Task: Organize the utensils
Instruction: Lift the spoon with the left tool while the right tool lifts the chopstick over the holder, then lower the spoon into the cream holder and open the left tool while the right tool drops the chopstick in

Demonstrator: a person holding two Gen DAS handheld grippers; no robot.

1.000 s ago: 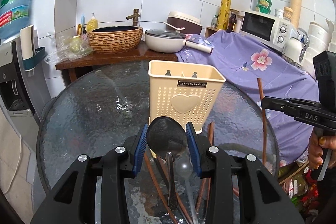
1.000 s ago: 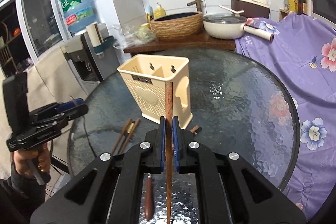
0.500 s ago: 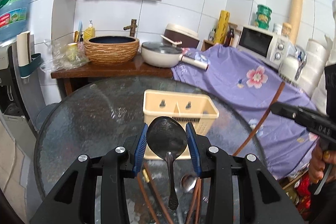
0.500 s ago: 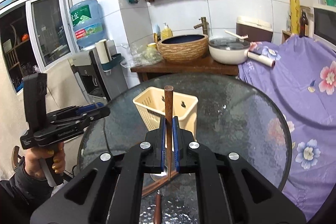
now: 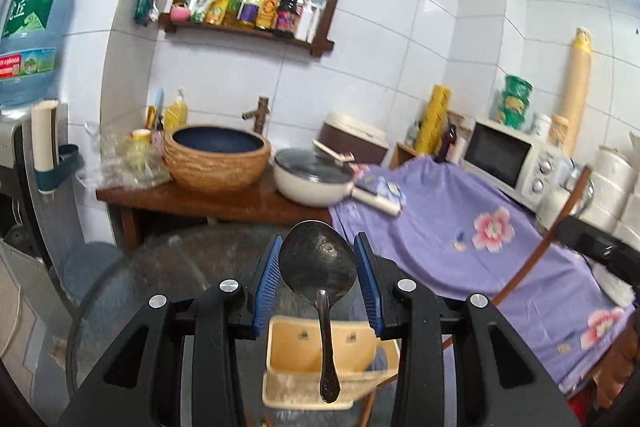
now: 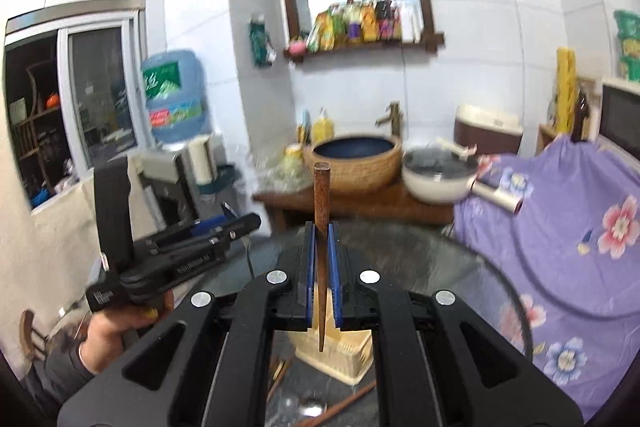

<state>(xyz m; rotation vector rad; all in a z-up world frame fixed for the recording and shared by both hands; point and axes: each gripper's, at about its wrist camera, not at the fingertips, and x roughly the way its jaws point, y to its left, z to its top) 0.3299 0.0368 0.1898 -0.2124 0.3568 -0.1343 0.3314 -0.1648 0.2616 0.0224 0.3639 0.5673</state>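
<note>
My left gripper is shut on the bowl of a dark metal spoon, whose handle hangs down over the cream utensil holder on the round glass table. The right gripper is shut on a brown wooden chopstick. The stick stands upright, thin end down above the same holder. Each gripper shows in the other's view: the left one held by a hand, the right one with its chopstick. Loose chopsticks lie by the holder.
A wooden counter behind the table carries a woven basin and a white pan. To the right lie a purple flowered cloth and a microwave. A water dispenser with its bottle stands at the left.
Both grippers have risen with the spoon and the chopstick still in them. The holder and table have dropped low in both views. Grips are unchanged.
</note>
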